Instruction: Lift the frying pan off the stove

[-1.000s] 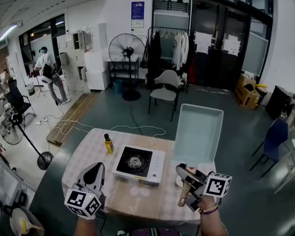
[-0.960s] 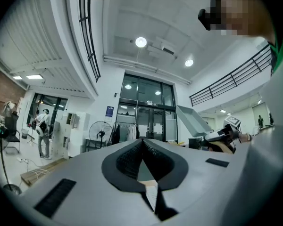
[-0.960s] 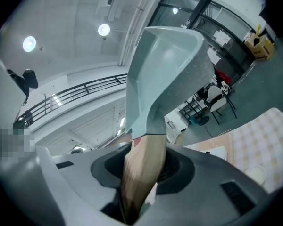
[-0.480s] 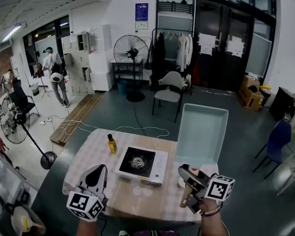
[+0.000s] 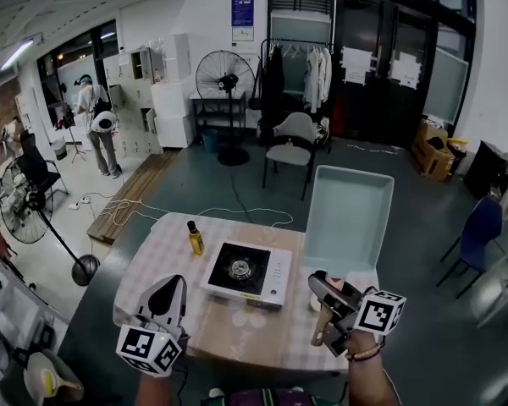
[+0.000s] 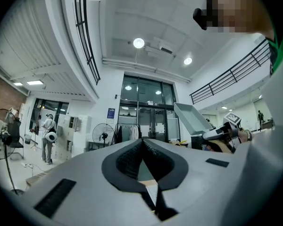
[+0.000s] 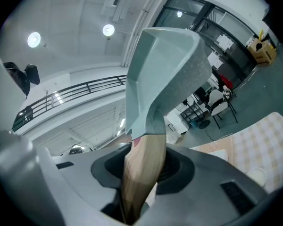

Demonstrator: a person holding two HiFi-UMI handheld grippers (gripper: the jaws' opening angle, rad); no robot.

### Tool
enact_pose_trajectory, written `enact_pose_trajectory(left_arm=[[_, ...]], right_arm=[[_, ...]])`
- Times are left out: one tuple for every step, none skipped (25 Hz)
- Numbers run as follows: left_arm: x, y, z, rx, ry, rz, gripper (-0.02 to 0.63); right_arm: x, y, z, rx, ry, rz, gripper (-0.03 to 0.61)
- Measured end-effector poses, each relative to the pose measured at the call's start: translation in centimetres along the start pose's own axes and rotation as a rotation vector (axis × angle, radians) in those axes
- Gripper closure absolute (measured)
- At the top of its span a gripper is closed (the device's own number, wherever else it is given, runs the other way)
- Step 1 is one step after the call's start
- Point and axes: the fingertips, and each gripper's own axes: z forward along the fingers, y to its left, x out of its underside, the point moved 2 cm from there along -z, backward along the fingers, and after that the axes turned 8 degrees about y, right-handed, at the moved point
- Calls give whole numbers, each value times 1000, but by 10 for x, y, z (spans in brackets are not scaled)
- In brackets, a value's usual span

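A pale green square frying pan is held up in the air to the right of the stove, its inside facing me. My right gripper is shut on the pan's wooden handle. In the right gripper view the handle runs between the jaws and the pan rises above them. The stove's black burner is bare. My left gripper hovers over the table's near left part, jaws together with nothing in them.
A yellow oil bottle stands left of the stove on the checked tablecloth. A small white dish lies by the stove's right side. Chairs, fans and a clothes rack stand on the floor beyond the table.
The head view has drifted slightly, so the table sits a little further right. Both grippers keep their places and the pan stays held up.
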Motion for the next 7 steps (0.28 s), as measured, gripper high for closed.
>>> enact_pose_trajectory(left_arm=[[-1, -1, 0, 3, -2, -1, 591], [-2, -1, -1, 6, -3, -1, 591], [-4, -1, -1, 9, -4, 0, 591], [-6, 0, -2, 13, -5, 0, 591], [-8, 0, -2, 18, -6, -1, 591], [-10, 0, -3, 23, -6, -2, 591], [-12, 0, -3, 27, -7, -3, 591]], right_arm=[[0, 0, 2, -2, 0, 3, 443], [1, 2, 4, -4, 0, 6, 443], [1, 4, 6, -6, 1, 10, 443], [1, 6, 8, -7, 2, 13, 443], [1, 8, 10, -7, 3, 15, 443], [1, 10, 12, -6, 4, 16, 443], [1, 12, 13, -5, 6, 17, 443]])
